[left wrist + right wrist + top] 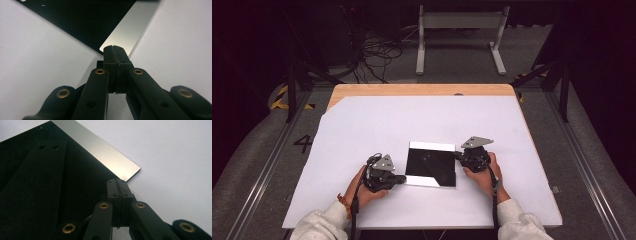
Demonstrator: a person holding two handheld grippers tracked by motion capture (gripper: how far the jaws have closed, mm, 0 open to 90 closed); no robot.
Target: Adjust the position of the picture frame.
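Note:
A square, mirror-like dark plate [432, 165] with bright metal strips along its far and near edges lies flat on the white sheet [412, 115]. My left gripper [403, 178] is shut, and its tips rest at the plate's near left corner. In the left gripper view the closed jaws [113, 47] meet just at the corner of the plate [75, 20]. My right gripper [458, 155] is shut too, at the plate's right edge near its far corner. The right gripper view shows the closed tips [117, 181] beside the corner of the plate [82, 170], which reflects a jaw.
The white sheet covers most of a wooden table [422, 90], whose far edge shows. Beyond the table stand a grey metal frame [459, 30] and loose cables [377, 50] on the floor. Rails run along both sides of the table.

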